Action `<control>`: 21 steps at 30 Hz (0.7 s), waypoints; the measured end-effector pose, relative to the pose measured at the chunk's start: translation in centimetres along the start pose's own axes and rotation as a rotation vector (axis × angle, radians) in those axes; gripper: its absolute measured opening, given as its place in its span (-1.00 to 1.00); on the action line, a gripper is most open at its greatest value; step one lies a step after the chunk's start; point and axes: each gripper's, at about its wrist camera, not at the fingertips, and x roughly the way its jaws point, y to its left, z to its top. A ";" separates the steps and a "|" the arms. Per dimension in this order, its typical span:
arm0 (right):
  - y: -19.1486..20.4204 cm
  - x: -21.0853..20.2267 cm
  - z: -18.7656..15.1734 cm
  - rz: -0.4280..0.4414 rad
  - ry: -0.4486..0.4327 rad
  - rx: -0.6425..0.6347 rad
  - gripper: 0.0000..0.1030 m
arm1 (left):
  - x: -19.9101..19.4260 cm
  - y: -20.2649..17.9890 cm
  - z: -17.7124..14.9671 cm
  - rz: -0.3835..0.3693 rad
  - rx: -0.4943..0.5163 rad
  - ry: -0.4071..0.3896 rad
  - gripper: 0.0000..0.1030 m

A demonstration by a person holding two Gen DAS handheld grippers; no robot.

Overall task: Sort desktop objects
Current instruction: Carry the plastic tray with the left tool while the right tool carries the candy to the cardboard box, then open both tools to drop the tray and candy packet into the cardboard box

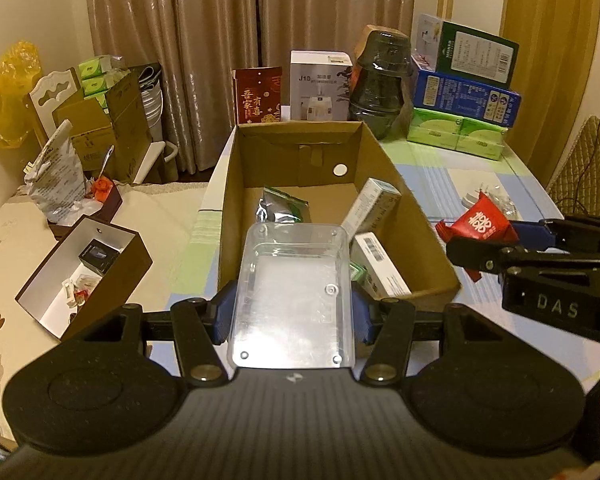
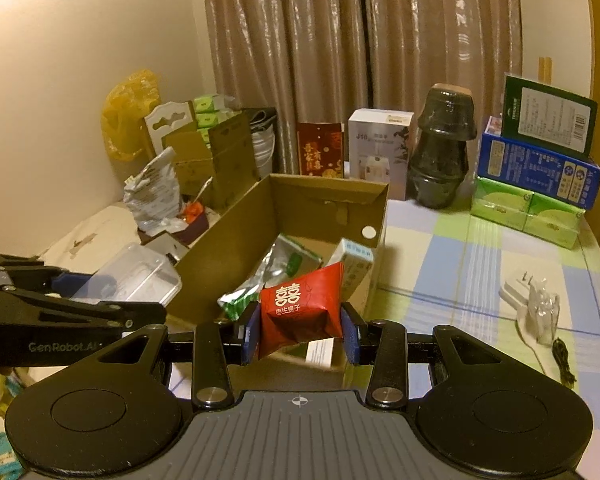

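My left gripper (image 1: 292,312) is shut on a clear plastic box (image 1: 294,292), held over the near end of an open cardboard box (image 1: 236,184). Inside the cardboard box lie a silver-green foil pouch (image 1: 282,206) and white cartons (image 1: 374,204). My right gripper (image 2: 300,330) is shut on a red paper packet (image 2: 300,308) with white characters, held over the cardboard box's (image 2: 236,236) near right corner. In the left wrist view the red packet (image 1: 480,224) shows at the right, beside that box. The clear box (image 2: 136,276) shows at the left of the right wrist view.
On the checked tablecloth (image 2: 452,248) to the right lie a white plug (image 2: 518,288), a clear wrapper (image 2: 544,310) and a black cable (image 2: 564,364). Stacked cartons (image 1: 464,80), a dark jar (image 1: 380,80) and a white carton (image 1: 320,84) stand behind. A brown tray (image 1: 84,276) sits left.
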 end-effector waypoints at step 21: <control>-2.4 8.0 2.6 0.009 0.028 0.020 -0.25 | 8.5 0.4 4.5 -0.038 0.042 0.040 0.02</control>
